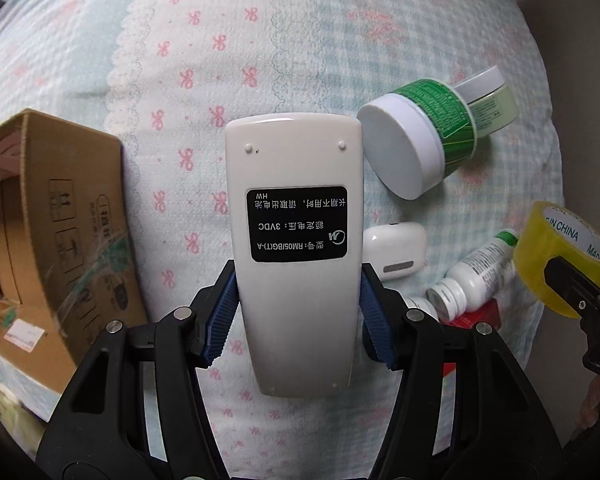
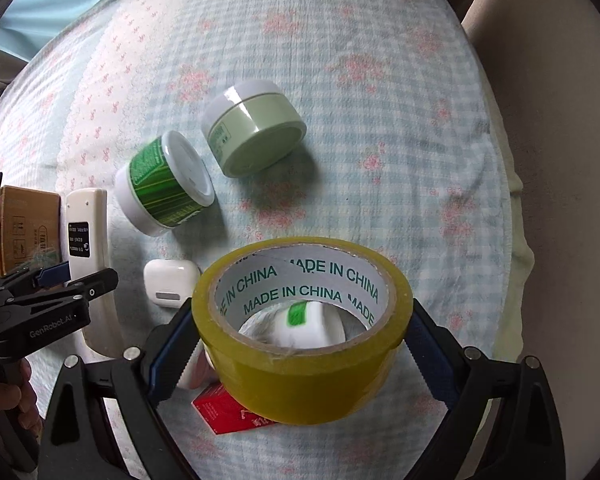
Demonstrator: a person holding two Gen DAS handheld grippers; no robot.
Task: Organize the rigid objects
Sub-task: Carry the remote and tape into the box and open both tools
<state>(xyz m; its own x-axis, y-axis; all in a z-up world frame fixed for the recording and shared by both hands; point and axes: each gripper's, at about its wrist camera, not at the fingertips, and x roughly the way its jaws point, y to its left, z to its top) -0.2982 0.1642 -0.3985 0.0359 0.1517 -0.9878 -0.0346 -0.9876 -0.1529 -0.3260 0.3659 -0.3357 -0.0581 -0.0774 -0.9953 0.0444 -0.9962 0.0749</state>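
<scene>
Gripping a white remote control (image 1: 296, 248) face down, the left gripper (image 1: 298, 316) has its 2 blue pads closed against the remote's long sides, the black label turned up toward the camera. The right gripper (image 2: 300, 344) is clamped on a roll of yellow tape (image 2: 304, 332), its pads pressing the roll's outer wall on both sides, with the core printed "MADE IN CHINA" open to the lens. Both things are held above a checked bedspread (image 2: 380, 120) with pink flowers.

Only the left wrist view shows the cardboard box (image 1: 56, 240) at full size, standing open at the left, and a white pill bottle (image 1: 476, 276) lying beside a red packet (image 1: 480, 316). In the right wrist view that bottle is seen just through the tape's hole, and the box (image 2: 28, 224) is a small patch at the left edge.

Only the right wrist view shows the pale green jar (image 2: 256, 128) whole, lying on its side just beside the green-labelled jar (image 2: 164, 188); the left wrist view has it half hidden behind that jar (image 1: 420, 140). A white earbud case (image 2: 170, 284) lies on the spread near the remote in both views. A person's hand (image 2: 4, 396) holding the left gripper's handle appears at the lower left of the right wrist view.
</scene>
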